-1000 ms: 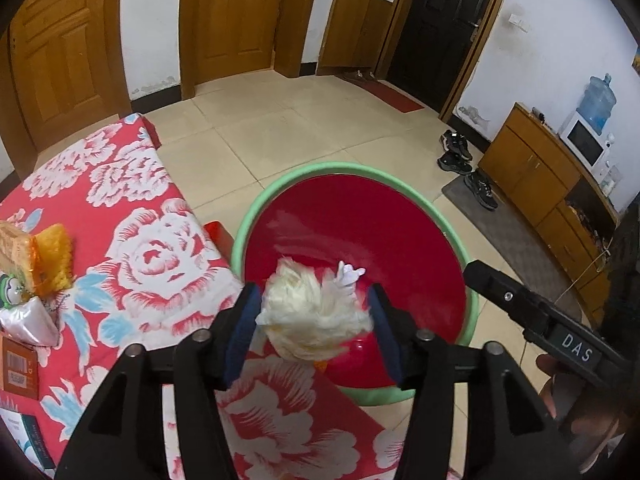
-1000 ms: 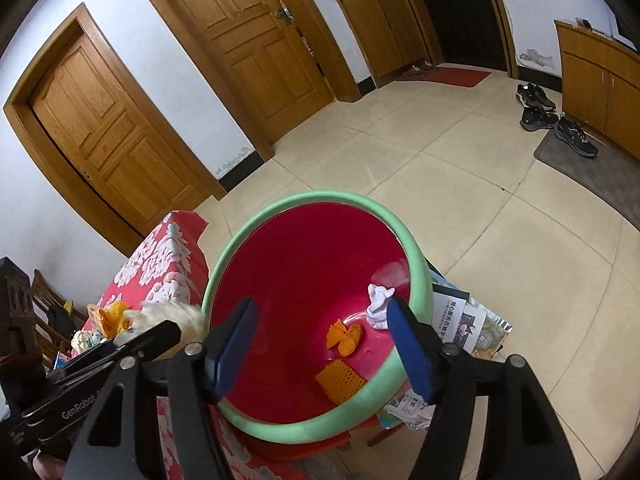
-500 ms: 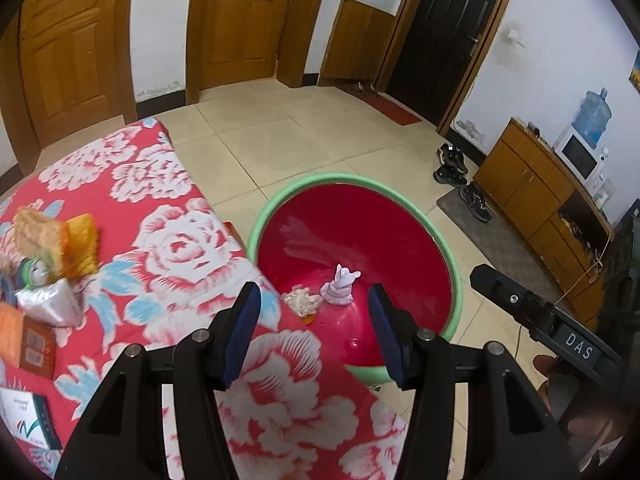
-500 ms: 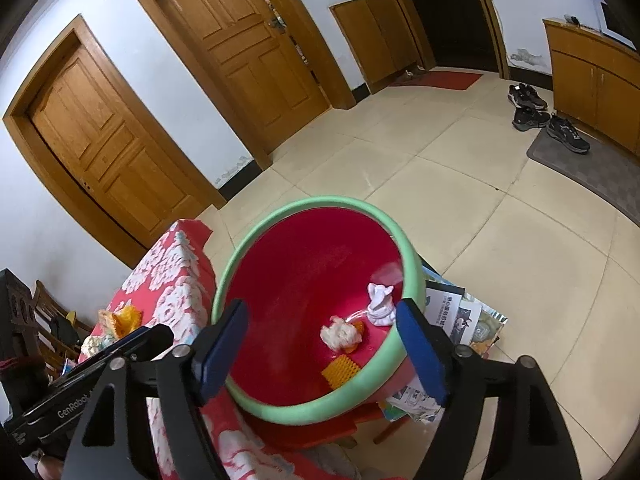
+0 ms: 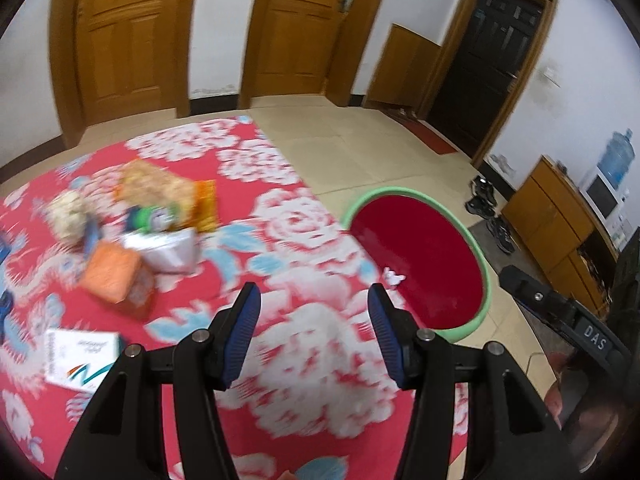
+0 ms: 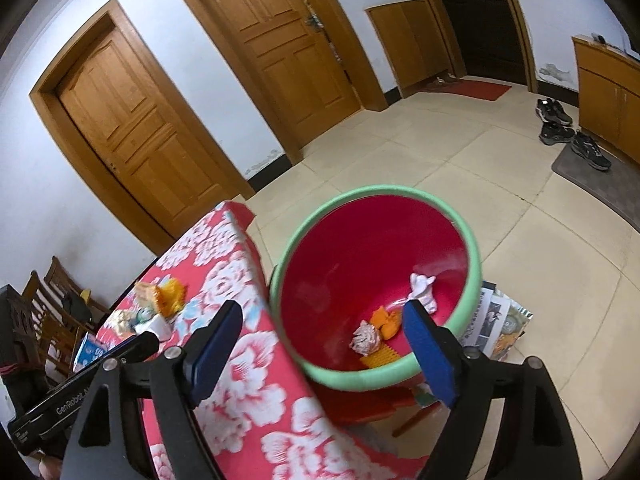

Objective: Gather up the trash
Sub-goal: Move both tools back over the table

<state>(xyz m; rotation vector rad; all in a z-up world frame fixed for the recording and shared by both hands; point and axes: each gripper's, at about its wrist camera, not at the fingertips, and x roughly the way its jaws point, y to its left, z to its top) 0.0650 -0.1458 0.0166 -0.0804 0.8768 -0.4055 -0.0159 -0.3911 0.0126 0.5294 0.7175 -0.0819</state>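
Observation:
A red basin with a green rim point(image 6: 474, 248) point(image 5: 482, 268) stands beside the red flowered table point(image 5: 320, 364) point(image 6: 224, 276). In it lie a crumpled pale wad point(image 6: 365, 338), a white tissue point(image 6: 421, 286), orange scraps point(image 6: 386, 319) and a yellow piece point(image 6: 380, 358). On the table lies a trash pile: an orange packet point(image 5: 114, 272), a white wrapper point(image 5: 166, 250), a yellow-orange bag point(image 5: 168, 194) and a pale wad point(image 5: 66, 214). My left gripper point(image 5: 314, 326) is open and empty over the table. My right gripper point(image 6: 320, 350) is open and empty near the basin.
A white card point(image 5: 78, 354) lies at the table's left edge. Newspapers point(image 6: 496, 320) lie under the basin. Shoes point(image 6: 568, 132) and a mat sit by wooden cabinets point(image 5: 560, 216). Wooden chairs point(image 6: 44, 312) stand behind the table. Tiled floor lies beyond.
My left gripper let the pale wad go into the basin, then swung left over the table toward the trash pile. The right gripper stayed open and shifted slightly.

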